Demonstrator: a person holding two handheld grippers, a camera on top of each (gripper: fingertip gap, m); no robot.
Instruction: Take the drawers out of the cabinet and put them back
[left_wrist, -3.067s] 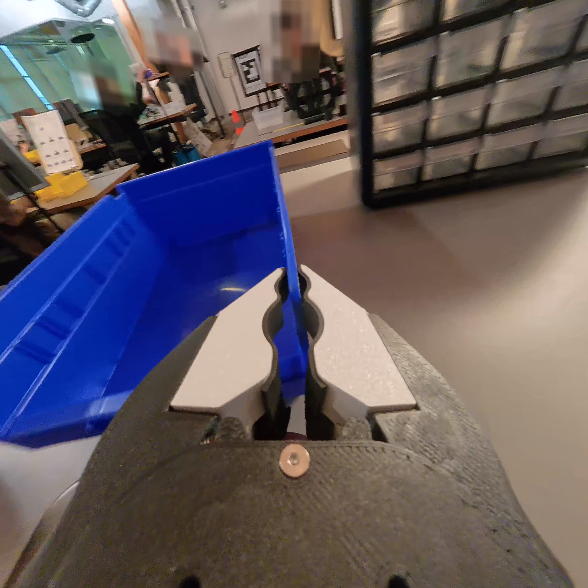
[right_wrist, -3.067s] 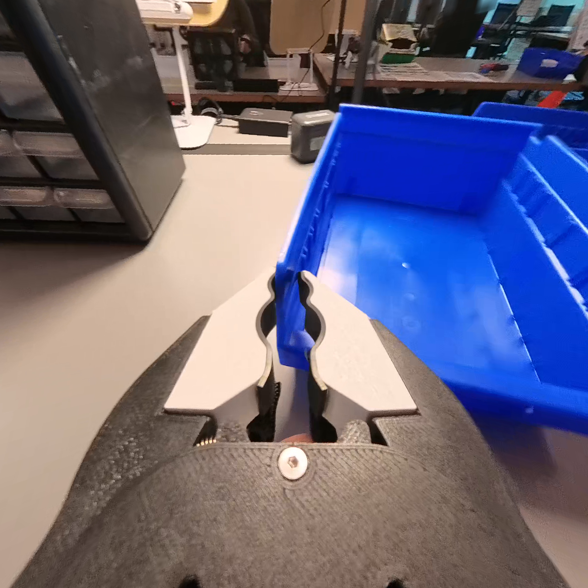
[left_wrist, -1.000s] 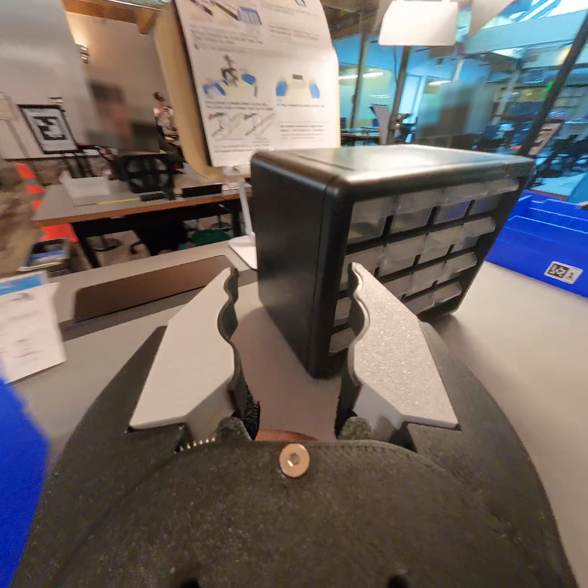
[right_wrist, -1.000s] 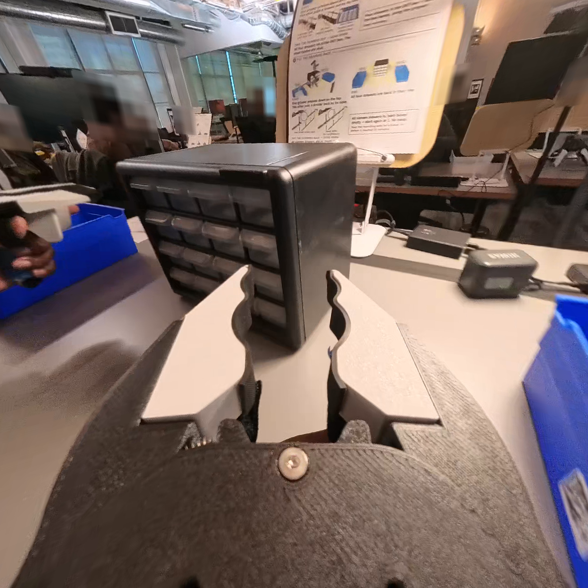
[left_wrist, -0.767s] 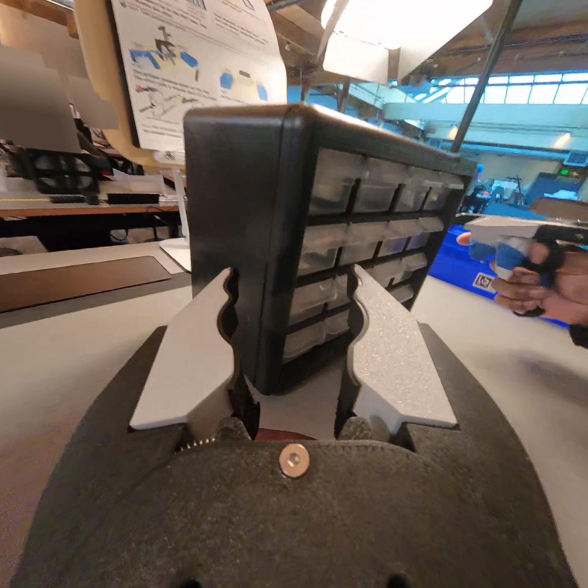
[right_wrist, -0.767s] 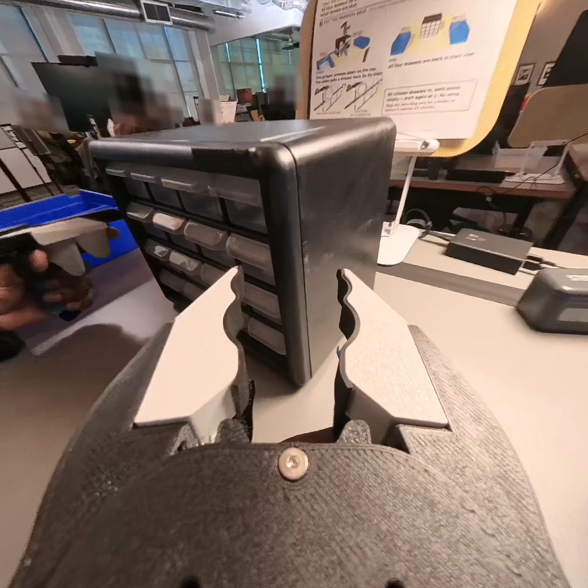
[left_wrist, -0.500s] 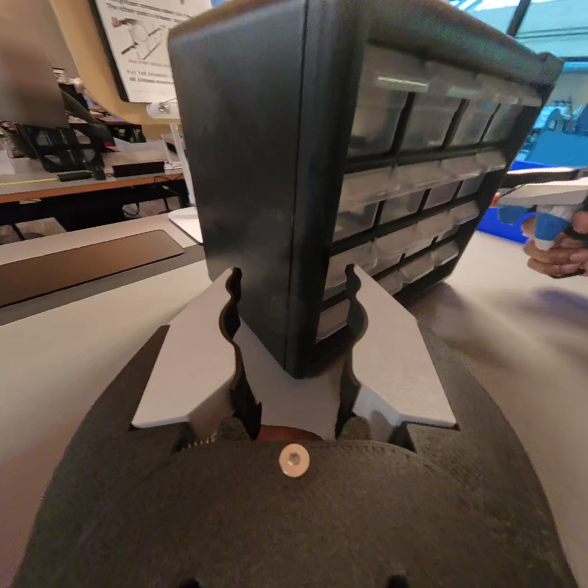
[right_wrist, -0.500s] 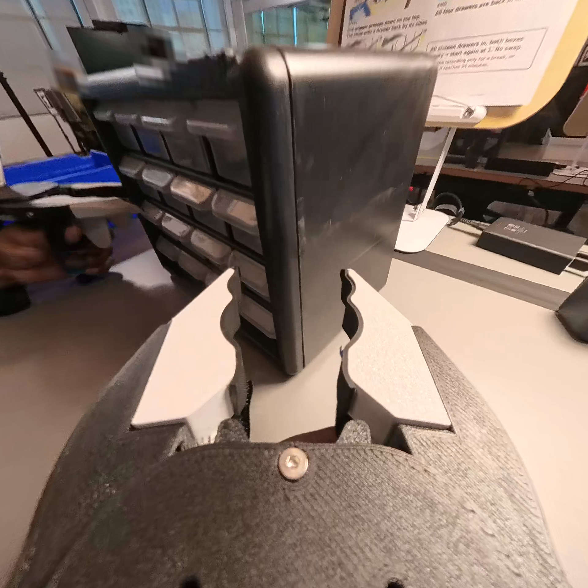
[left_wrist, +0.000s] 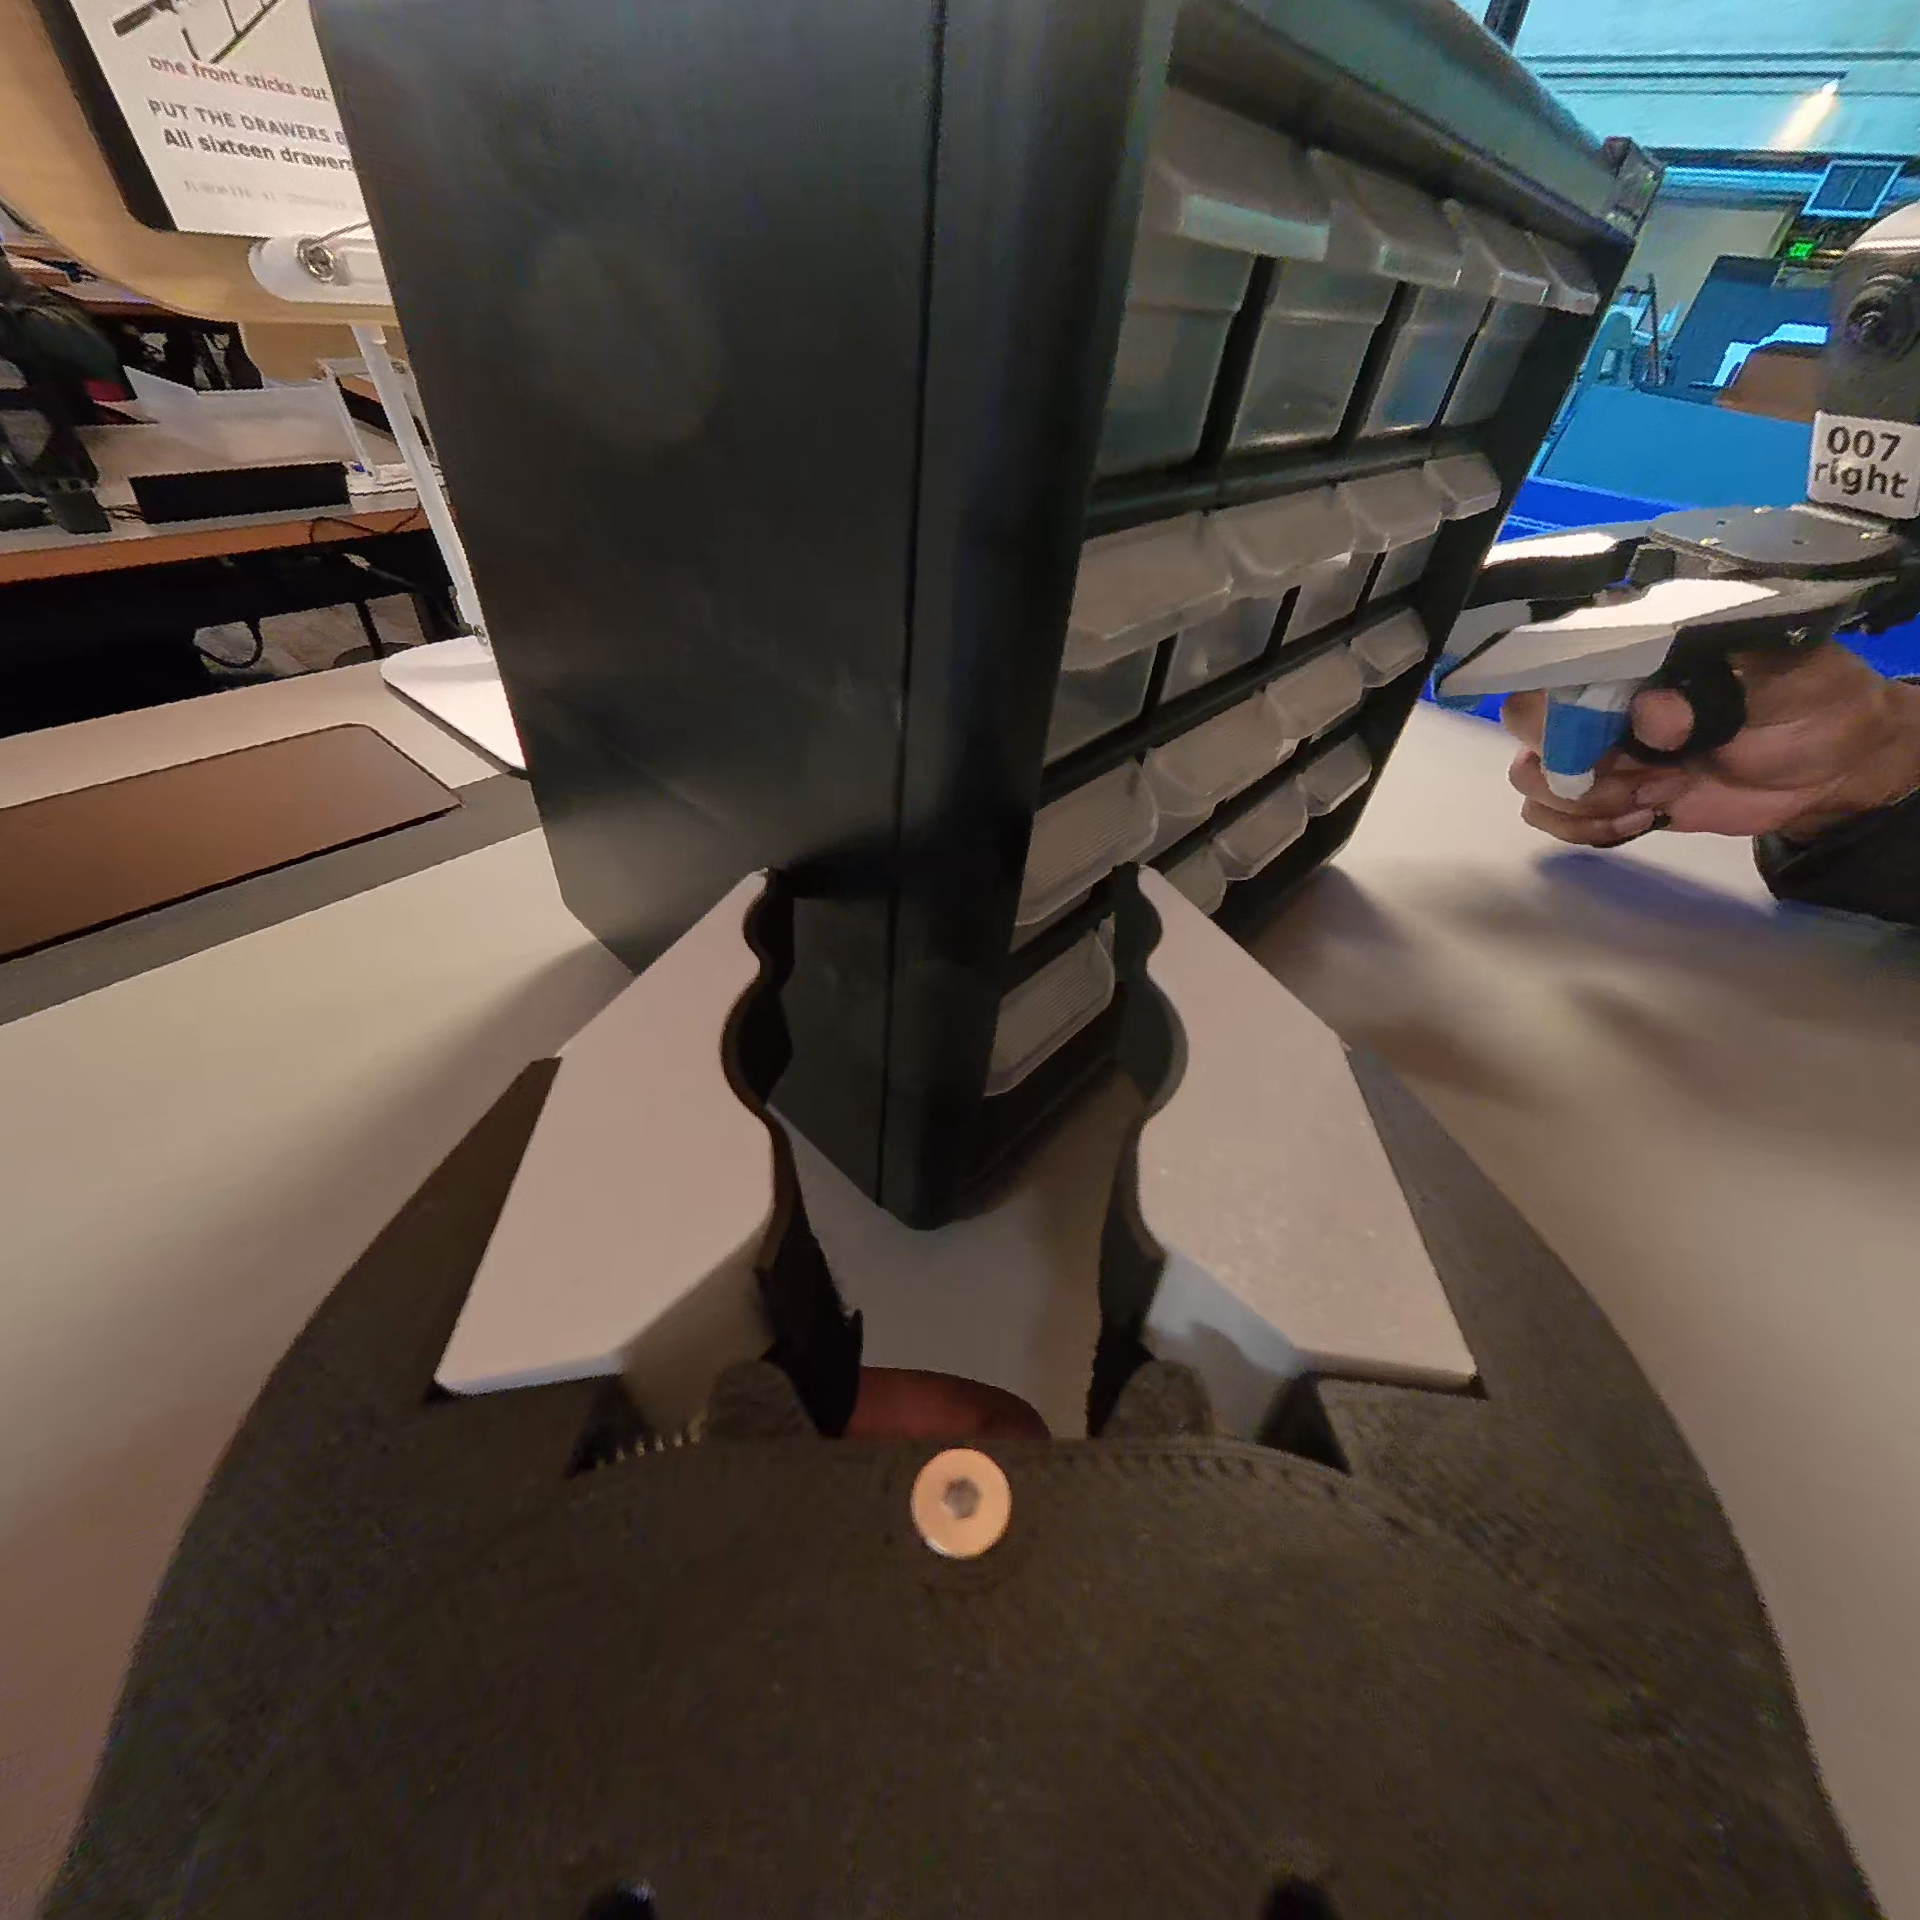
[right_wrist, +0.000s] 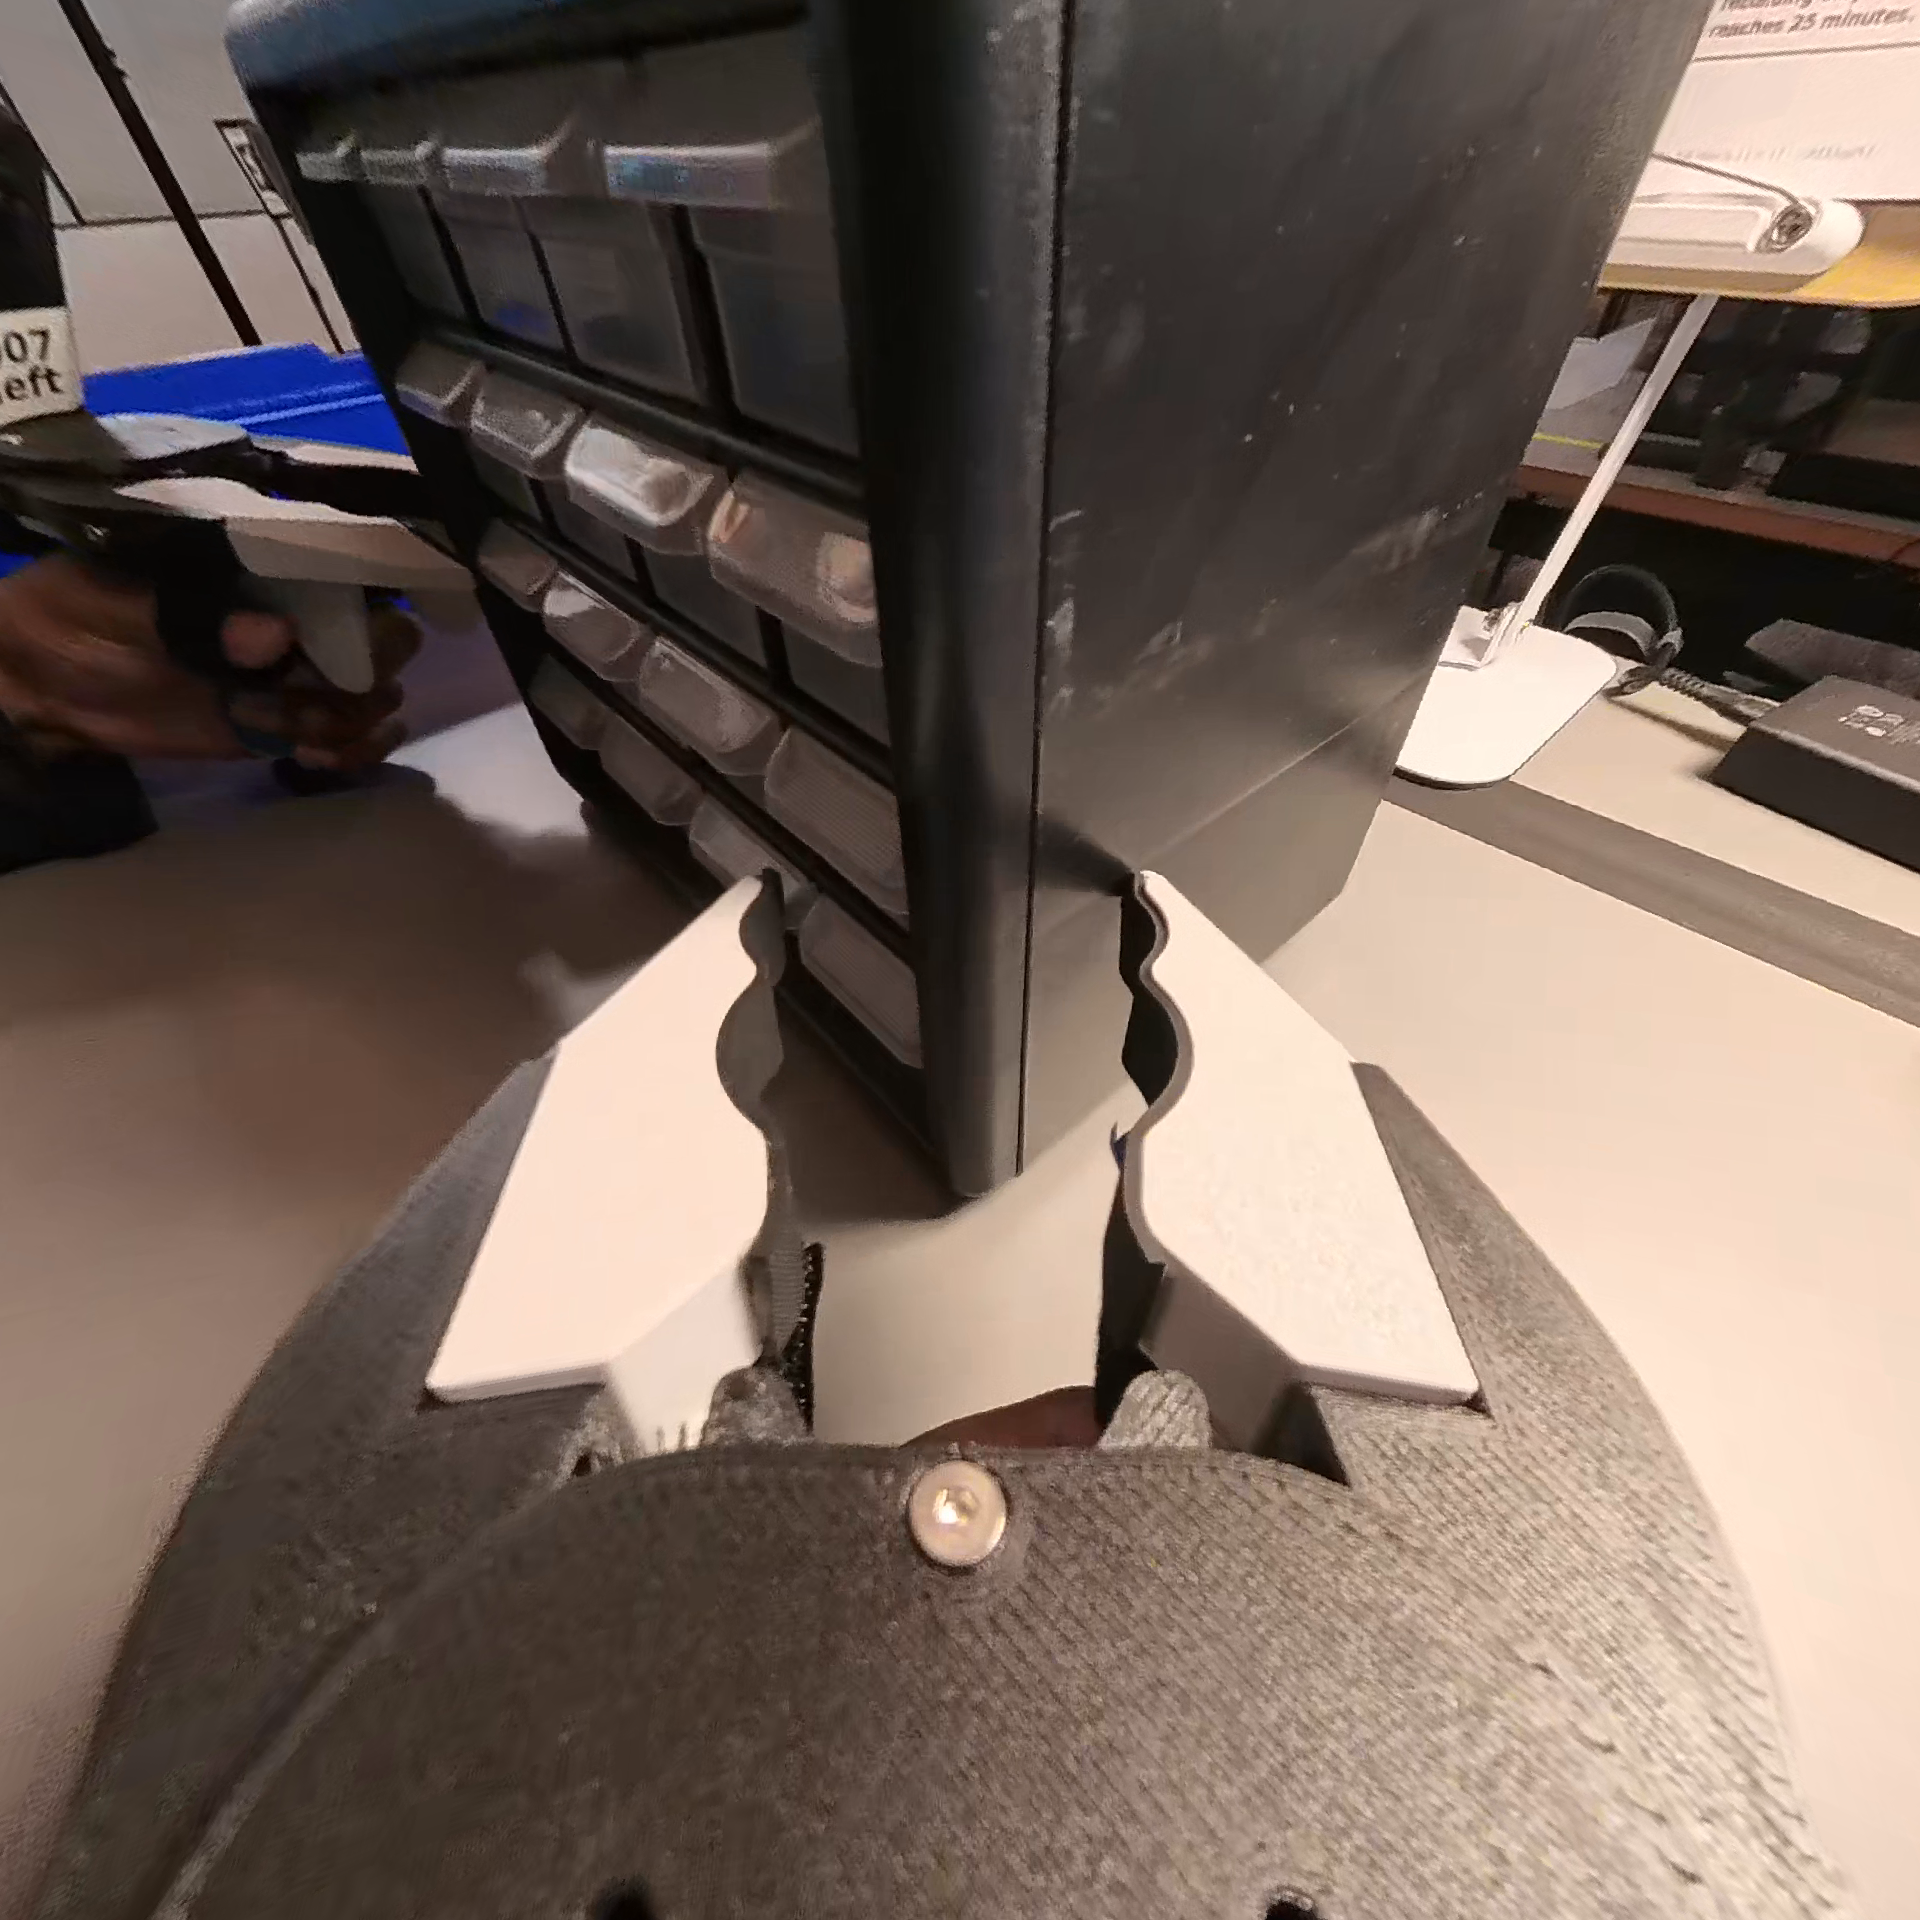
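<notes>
you've got even indoor light from overhead, moderately bright. the black cabinet (left_wrist: 727, 436) side stays dark w/ dull smudgy sheen; clear drawers (right_wrist: 644, 488) catch small glare spots in the right wrist view. soft blurry shadows spread on the table (left_wrist: 1558, 1039) beside it. wide-angle lens bends the cabinet's edges outward. motion blur smears the far hand (right_wrist: 156, 665) and bg; the near tongs (left_wrist: 951, 904) look sharp.

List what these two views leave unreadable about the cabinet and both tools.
- Cabinet top: cut off by the upper edge in both wrist views.
- Drawers' contents: frosted fronts, motion blur.
- Left tool pads: whether they touch the cabinet corner is unclear.
- Right tool: same doubt.
- Cabinet back: faces away.
</notes>
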